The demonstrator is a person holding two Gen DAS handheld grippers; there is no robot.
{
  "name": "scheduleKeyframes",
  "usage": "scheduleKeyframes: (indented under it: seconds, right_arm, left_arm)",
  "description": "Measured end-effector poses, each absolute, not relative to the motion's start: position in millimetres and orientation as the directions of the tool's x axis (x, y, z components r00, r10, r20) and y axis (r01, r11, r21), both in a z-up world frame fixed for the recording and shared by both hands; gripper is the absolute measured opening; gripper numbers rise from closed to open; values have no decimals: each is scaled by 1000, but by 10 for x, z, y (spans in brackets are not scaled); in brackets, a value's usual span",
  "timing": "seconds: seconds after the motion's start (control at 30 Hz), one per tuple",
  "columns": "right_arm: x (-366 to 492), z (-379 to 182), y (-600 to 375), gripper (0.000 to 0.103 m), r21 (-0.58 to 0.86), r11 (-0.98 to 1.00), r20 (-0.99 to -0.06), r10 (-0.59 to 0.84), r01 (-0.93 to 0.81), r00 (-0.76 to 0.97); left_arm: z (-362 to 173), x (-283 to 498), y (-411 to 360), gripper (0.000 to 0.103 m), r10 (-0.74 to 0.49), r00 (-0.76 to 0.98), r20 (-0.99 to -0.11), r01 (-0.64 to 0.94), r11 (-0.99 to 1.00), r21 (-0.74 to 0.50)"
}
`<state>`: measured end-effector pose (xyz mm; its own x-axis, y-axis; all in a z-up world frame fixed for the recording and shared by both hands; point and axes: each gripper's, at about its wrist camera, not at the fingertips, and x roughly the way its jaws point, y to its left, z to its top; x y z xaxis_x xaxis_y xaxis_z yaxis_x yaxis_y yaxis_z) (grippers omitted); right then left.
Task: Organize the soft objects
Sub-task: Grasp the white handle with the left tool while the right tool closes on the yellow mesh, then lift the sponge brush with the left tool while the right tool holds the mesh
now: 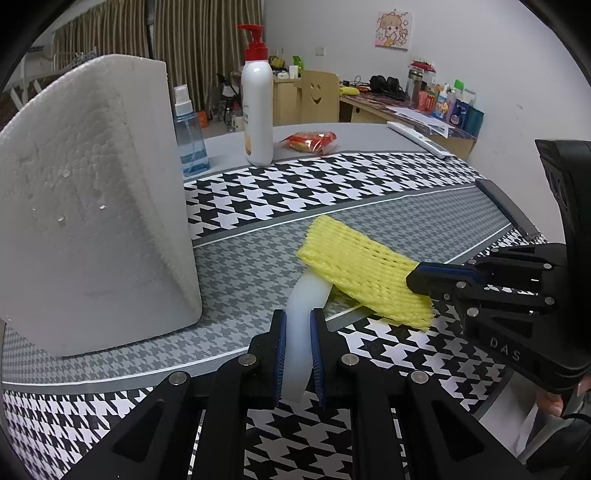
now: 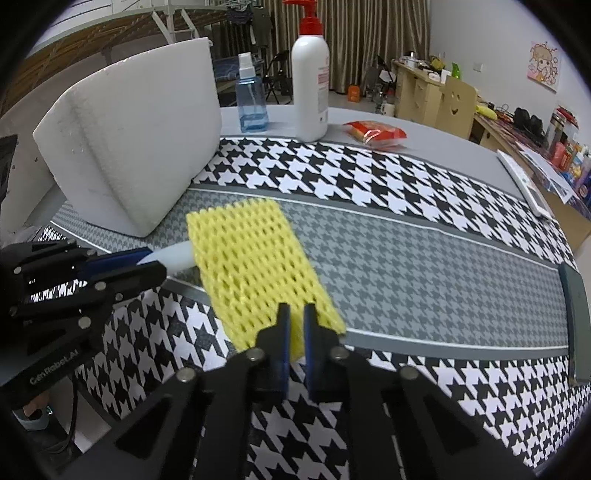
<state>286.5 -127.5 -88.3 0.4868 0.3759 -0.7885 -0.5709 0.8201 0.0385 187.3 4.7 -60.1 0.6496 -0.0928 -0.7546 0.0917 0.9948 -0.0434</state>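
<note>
Seemingly "GenRobot.AI" on left gripper

Looks like I'm working in somebody's lived-in room at home, not a lab. There's a cartoon girl poster on the wall, heavy striped curtains at the back, and a wooden desk along the wall piled with bottles, boxes and papers. The table has a houndstooth cloth, with a red-pump lotion bottle at its far edge.
</note>
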Motion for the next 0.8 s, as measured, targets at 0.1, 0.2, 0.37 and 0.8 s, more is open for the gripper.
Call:
scheduleKeyframes:
  seconds: [0.1, 0.2, 0.37, 0.8]
  right_arm:
    - [2852, -855, -1307, 3, 38, 823, -783, 377, -566, 494]
    - [2852, -795, -1377, 3, 41, 833, -770, 378, -551, 514]
    - [2835, -726, -1447, 3, 60, 832, -760, 396, -552, 515]
    - [2709, -848, -1079, 54, 25, 750, -768, 438, -662, 467]
  left_arm:
    - [-585, 1856, 60, 14, -90, 654, -751, 88, 995, -43]
    - [-566, 1838, 86, 14, -86, 659, -747, 82, 996, -42]
    - [-543, 1806, 96, 14, -86, 665, -742, 84, 996, -40]
    - [-576, 1801, 134, 14, -84, 649, -756, 74, 996, -47]
